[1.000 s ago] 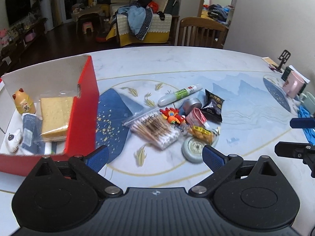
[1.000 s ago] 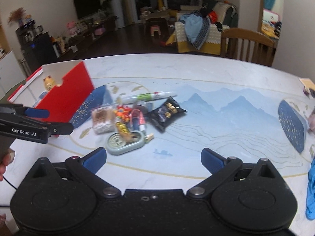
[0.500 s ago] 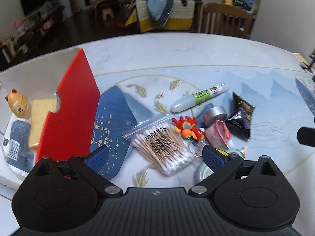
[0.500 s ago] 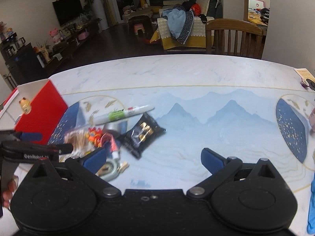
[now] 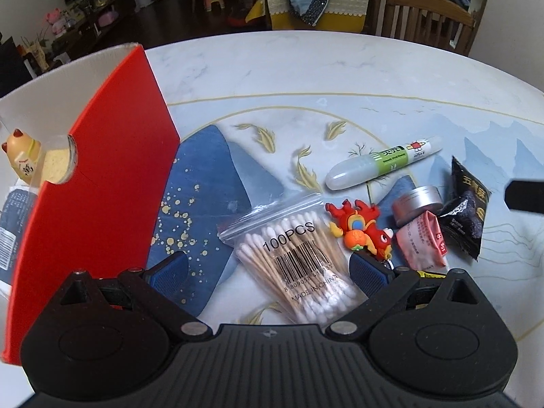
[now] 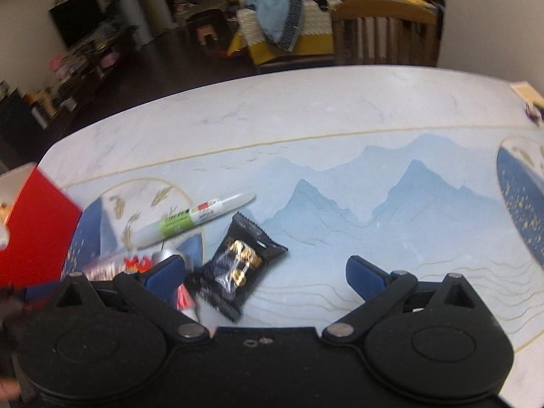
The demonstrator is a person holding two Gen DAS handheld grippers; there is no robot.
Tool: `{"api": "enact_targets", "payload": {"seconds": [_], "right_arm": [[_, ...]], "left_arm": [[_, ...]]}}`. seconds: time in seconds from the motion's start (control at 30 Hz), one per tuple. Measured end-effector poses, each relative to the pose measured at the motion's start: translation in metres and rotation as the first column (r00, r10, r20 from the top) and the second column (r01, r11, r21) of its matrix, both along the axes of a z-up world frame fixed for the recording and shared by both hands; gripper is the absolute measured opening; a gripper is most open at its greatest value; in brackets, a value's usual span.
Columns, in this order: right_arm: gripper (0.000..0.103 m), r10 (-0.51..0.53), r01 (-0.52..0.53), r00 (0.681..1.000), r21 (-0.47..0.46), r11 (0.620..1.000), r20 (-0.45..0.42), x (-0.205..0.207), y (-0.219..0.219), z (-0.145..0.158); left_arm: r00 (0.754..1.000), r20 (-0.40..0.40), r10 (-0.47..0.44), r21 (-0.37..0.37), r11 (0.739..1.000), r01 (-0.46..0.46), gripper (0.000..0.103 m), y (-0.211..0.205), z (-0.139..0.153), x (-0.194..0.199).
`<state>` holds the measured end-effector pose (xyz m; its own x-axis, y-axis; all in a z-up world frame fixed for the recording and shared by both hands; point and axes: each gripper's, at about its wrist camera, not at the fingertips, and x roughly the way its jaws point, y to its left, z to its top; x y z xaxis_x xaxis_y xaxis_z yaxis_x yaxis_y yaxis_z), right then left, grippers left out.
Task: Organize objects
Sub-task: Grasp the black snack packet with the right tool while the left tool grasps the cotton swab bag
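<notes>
My left gripper [image 5: 268, 270] is open and hangs just above a clear bag of cotton swabs [image 5: 292, 255] that lies between its fingers. Beside the bag lie a red dragon toy [image 5: 360, 229], a pink packet [image 5: 421, 241], a silver tin [image 5: 418, 202], a black snack packet [image 5: 467, 210] and a white-green glue pen [image 5: 380, 166]. A red box [image 5: 98, 187] at left holds a cat figure [image 5: 22, 158] and a yellow sponge [image 5: 59, 166]. My right gripper [image 6: 265, 270] is open and empty above the black snack packet [image 6: 238, 265], near the pen [image 6: 193, 219].
The marble table [image 5: 272, 64] carries a blue mountain-print mat [image 6: 391, 210]. A wooden chair [image 5: 428, 17] stands at the far edge. The red box [image 6: 37, 227] sits left of the right gripper. The right gripper's tip [image 5: 525, 199] shows at the left view's right edge.
My left gripper has moved forward and down over the cotton swab bag. My right gripper has moved left and down toward the black snack packet. Both stayed open.
</notes>
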<state>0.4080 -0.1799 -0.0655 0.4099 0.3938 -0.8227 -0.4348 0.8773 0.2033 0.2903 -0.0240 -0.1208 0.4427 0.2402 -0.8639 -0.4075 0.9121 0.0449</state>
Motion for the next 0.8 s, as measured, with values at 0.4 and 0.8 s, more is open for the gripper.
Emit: {"api": "enact_targets", "payload": {"seconds": [0.4, 0.8], "right_arm": [[0.093, -0.082, 0.078, 0.995, -0.081, 0.994, -0.050, 0.017, 0.029, -0.034], [0.075, -0.005, 0.000, 0.999, -0.106, 0.994, -0.053, 0.011, 0.031, -0.040]], "left_arm": [[1.000, -0.010, -0.002, -0.015, 1.000, 0.001, 0.102, 0.006, -0.012, 0.003], [0.999, 0.013, -0.035, -0.034, 0.999, 0.035, 0.095, 0.009, -0.013, -0.002]]}}
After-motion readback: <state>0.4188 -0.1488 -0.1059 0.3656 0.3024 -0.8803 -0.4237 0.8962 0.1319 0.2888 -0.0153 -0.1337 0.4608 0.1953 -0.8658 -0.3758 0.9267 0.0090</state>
